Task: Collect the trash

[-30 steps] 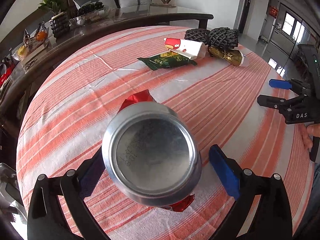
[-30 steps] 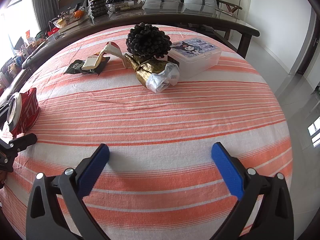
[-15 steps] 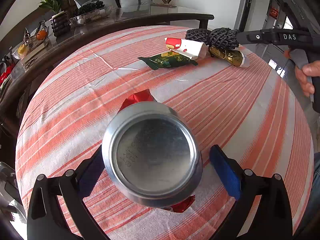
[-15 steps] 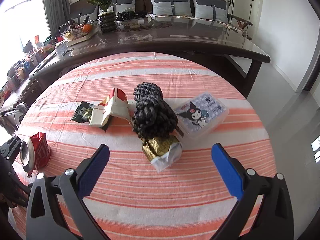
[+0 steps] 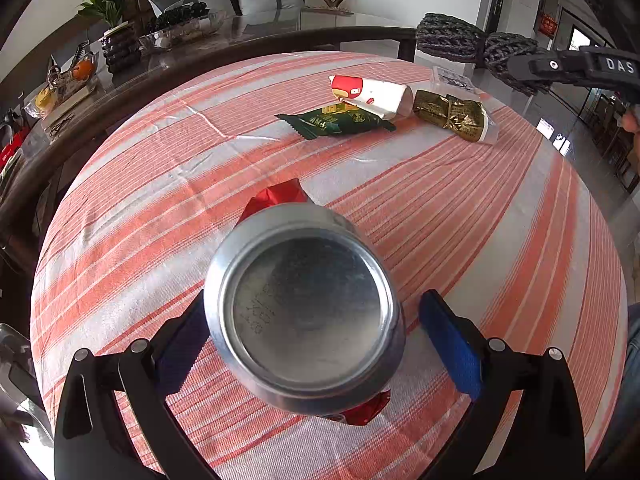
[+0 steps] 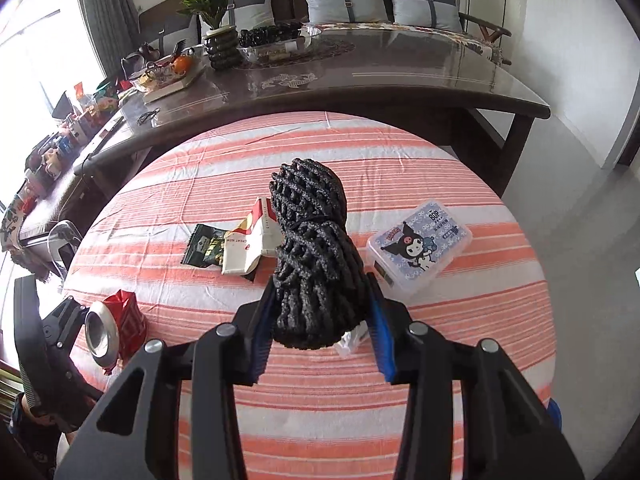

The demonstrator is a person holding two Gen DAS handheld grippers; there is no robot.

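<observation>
Nearest, the left gripper (image 5: 316, 320) has a crushed red can (image 5: 304, 312) between its jaws, shiny base toward the camera, over the near edge of the worktop (image 5: 500, 220). One blue pad stands visibly clear of the can's side, so I cannot tell whether it is truly clamped. A thin can like that is light and slick and dents easily; taking it across the crumpled middle looks safer than by the smooth rim.

Farther in, the right gripper (image 6: 318, 316) has just been closing, and its jaws now pinch a black foam net (image 6: 314, 248), lifted clear of the cloth. It looks soft, springy and nearly weightless, so it should squash and hold well in a narrow grip.

Toward the far edge lie a green wrapper (image 5: 336, 122), a red-and-white carton (image 5: 372, 94) partly over it, and a gold wrapper (image 5: 454, 114) beside them; all look flat, thin and crackly, best pinched at a raised fold. A cartoon-printed plastic box (image 6: 420, 246) sits near the right edge.
</observation>
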